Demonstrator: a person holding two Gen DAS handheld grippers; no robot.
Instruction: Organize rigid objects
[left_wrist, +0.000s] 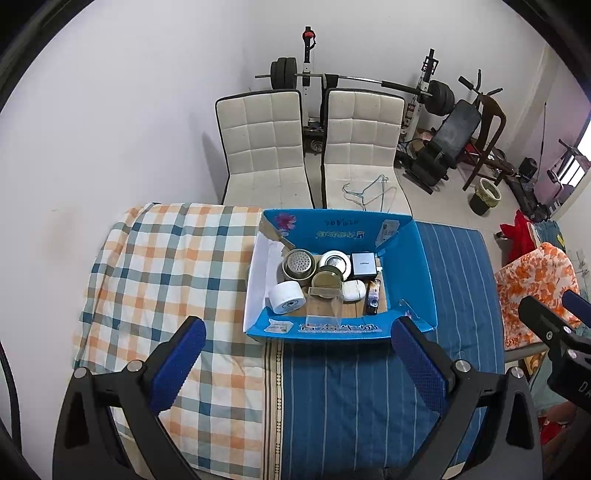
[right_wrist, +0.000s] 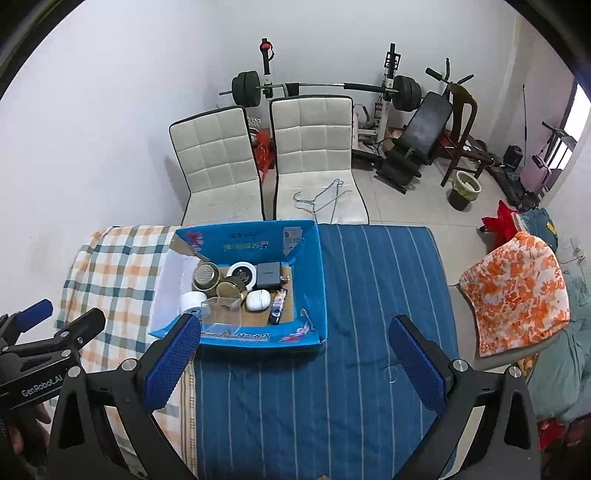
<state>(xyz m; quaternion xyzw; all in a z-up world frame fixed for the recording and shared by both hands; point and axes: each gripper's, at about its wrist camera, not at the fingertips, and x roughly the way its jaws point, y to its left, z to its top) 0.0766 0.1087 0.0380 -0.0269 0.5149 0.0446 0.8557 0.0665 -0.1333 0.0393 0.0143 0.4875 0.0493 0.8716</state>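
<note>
A blue cardboard box (left_wrist: 424, 266) (right_wrist: 317, 280) sits open on the bed. Inside lie a perforated metal tin (left_wrist: 299, 264) (right_wrist: 204, 276), a brass-lidded tin (left_wrist: 325, 282), a white roll (left_wrist: 287, 297), a white round dish (left_wrist: 335, 260), a black charger cube (left_wrist: 364, 265) (right_wrist: 269, 275), a white case (right_wrist: 257, 300), a clear plastic box (left_wrist: 322, 308) (right_wrist: 221, 313) and a dark small bottle (left_wrist: 372, 297). My left gripper (left_wrist: 297, 363) hovers open in front of the box, holding nothing. My right gripper (right_wrist: 293, 360) is open too, over the blue striped sheet, right of the box's near edge.
A checked quilt (left_wrist: 173, 266) covers the bed's left part, a blue striped sheet (right_wrist: 369, 295) the rest. Two white padded chairs (left_wrist: 262, 147) stand behind the bed, one with wire hangers (left_wrist: 369, 192). Weight bench gear fills the back; an orange-patterned cloth (right_wrist: 517, 288) lies at right.
</note>
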